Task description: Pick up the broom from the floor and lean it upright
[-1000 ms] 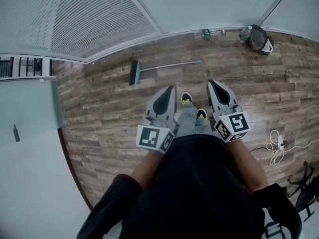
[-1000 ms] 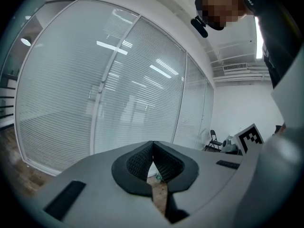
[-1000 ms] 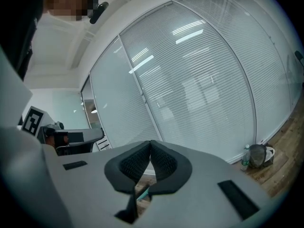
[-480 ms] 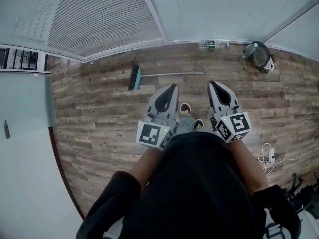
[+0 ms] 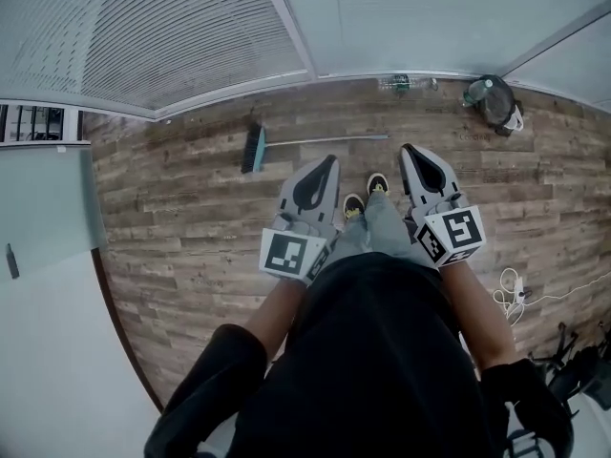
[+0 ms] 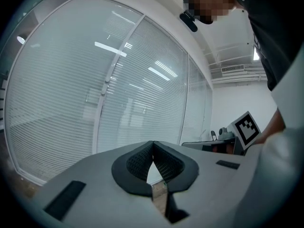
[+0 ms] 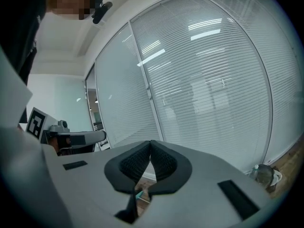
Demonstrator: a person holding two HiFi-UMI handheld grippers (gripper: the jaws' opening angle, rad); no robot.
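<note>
The broom (image 5: 286, 144) lies flat on the wooden floor near the glass wall, its teal head at the left and its thin grey handle running right. My left gripper (image 5: 330, 163) is held in front of my body, shut and empty, its tips short of the broom handle. To its right my right gripper (image 5: 409, 150) is also shut with nothing in it. In the right gripper view a sliver of the teal broom head (image 7: 139, 194) shows through the gap below the shut pads. In the left gripper view my left gripper (image 6: 153, 144) points at the blinds.
A glass wall with white blinds (image 5: 191, 36) runs along the far side. A dark bin with a bottle (image 5: 495, 98) stands at the far right corner. A small bottle (image 5: 400, 83) lies by the wall. White cables (image 5: 511, 286) trail on the floor at right.
I have stepped toward the glass wall. Both grippers moved forward and now sit closer to the broom; my feet have changed places. Both stayed shut.
</note>
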